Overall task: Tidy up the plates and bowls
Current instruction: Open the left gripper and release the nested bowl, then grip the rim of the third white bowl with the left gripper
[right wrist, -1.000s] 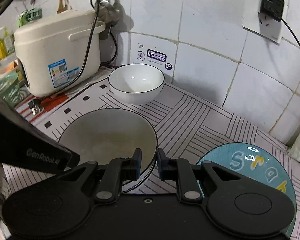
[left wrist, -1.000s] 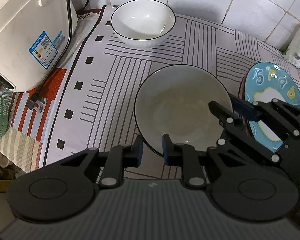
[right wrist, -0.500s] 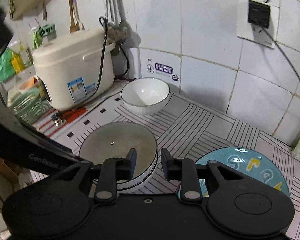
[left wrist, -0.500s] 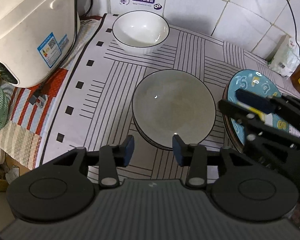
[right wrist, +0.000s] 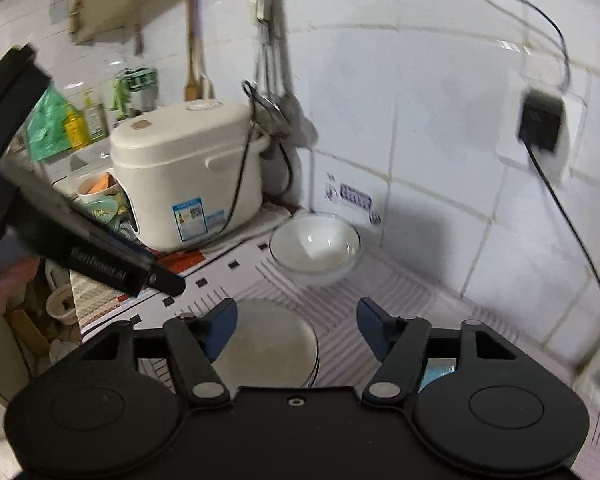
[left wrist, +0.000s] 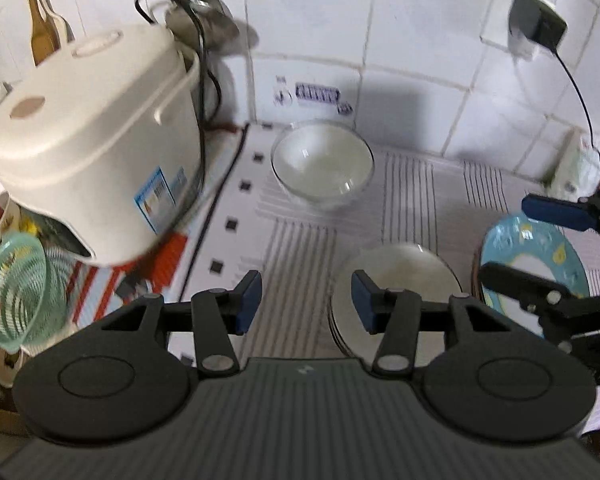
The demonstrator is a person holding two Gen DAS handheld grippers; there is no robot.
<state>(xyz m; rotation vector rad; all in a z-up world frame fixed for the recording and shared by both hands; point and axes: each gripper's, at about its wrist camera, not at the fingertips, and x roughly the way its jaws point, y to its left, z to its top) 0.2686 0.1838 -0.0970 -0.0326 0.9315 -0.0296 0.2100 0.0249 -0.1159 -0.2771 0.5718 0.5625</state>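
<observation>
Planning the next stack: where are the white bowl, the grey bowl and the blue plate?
white bowl (left wrist: pixel 322 164), left wrist view, inner bottom.
grey bowl (left wrist: pixel 404 276), left wrist view, inside surface.
blue plate (left wrist: pixel 512 240), left wrist view, blue rim band.

The left gripper (left wrist: pixel 306 298) hangs above the striped mat (left wrist: pixel 408 196), jaws opening with nothing between them. Near right sits a grey bowl (left wrist: pixel 404 276); a white bowl (left wrist: pixel 322 164) stands far by the wall.

Little can be read. The black body of the left hand-held gripper (right wrist: pixel 100 256) carries embossed lettering, blurred, that seems to begin "Gen". The rice cooker (right wrist: pixel 188 172) beyond it bears a blue-and-white label (right wrist: pixel 188 218) with a QR code, its print illegible. The wall sticker (right wrist: pixel 354 200) ahead of the right hand-held gripper (right wrist: pixel 296 330) is too smeared to read.
</observation>
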